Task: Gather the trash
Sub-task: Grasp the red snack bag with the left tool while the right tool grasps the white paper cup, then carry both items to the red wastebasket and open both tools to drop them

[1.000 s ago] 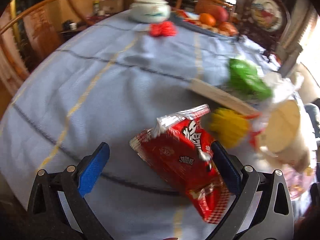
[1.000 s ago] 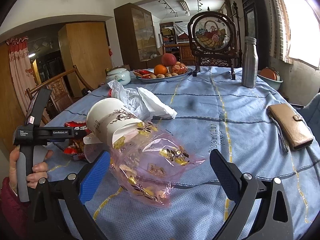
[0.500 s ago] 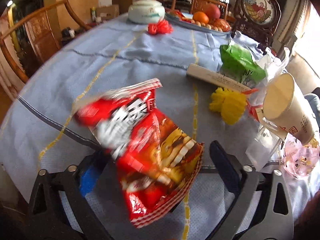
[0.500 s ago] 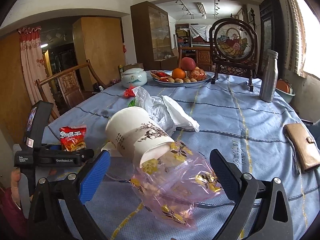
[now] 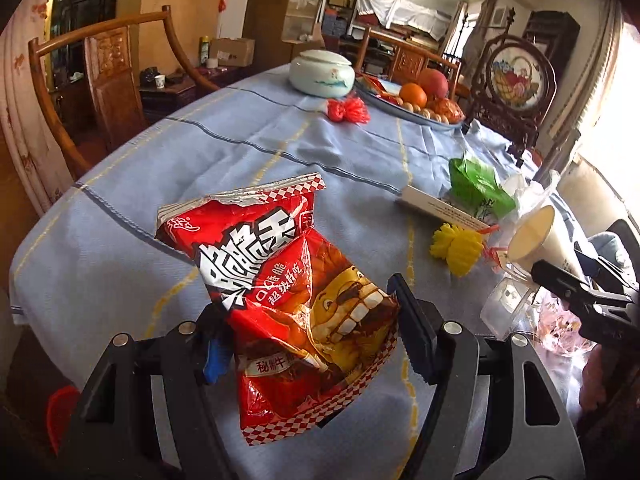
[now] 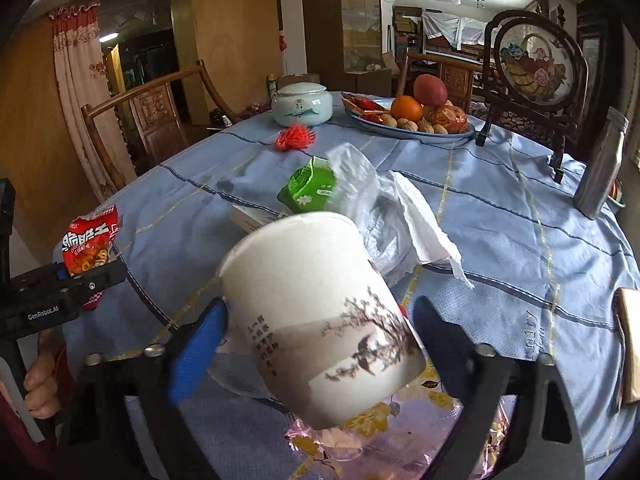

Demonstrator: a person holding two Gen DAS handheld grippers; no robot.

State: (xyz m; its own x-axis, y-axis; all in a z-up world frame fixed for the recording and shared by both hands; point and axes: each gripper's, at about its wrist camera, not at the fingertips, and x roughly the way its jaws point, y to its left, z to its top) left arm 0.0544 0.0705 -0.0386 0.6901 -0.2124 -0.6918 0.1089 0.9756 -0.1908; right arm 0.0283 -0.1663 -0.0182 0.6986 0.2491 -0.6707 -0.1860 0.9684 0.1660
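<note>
My left gripper (image 5: 308, 328) is shut on a red snack bag (image 5: 288, 280) and holds it above the blue tablecloth (image 5: 200, 168). My right gripper (image 6: 320, 336) is shut on a white paper cup (image 6: 316, 312) with a tree print, tilted above a pink plastic bag (image 6: 360, 436). The cup (image 5: 540, 240) and the right gripper also show at the right of the left wrist view. The snack bag (image 6: 90, 240) shows at the left of the right wrist view. A green packet (image 6: 310, 188), white plastic and tissue (image 6: 400, 216), a yellow wad (image 5: 456, 248) and a red wad (image 5: 348, 110) lie on the table.
A white flat box (image 5: 436, 208) lies mid-table. A lidded ceramic jar (image 6: 302, 104), a fruit plate (image 6: 412, 120), a framed screen (image 6: 532, 68) and a steel bottle (image 6: 600, 168) stand at the back. A brown wallet (image 6: 630, 340) lies at the right. A wooden chair (image 5: 104, 80) stands left.
My left gripper has closed on the snack bag and lifted it off the table. My right gripper has closed on the paper cup and raised it.
</note>
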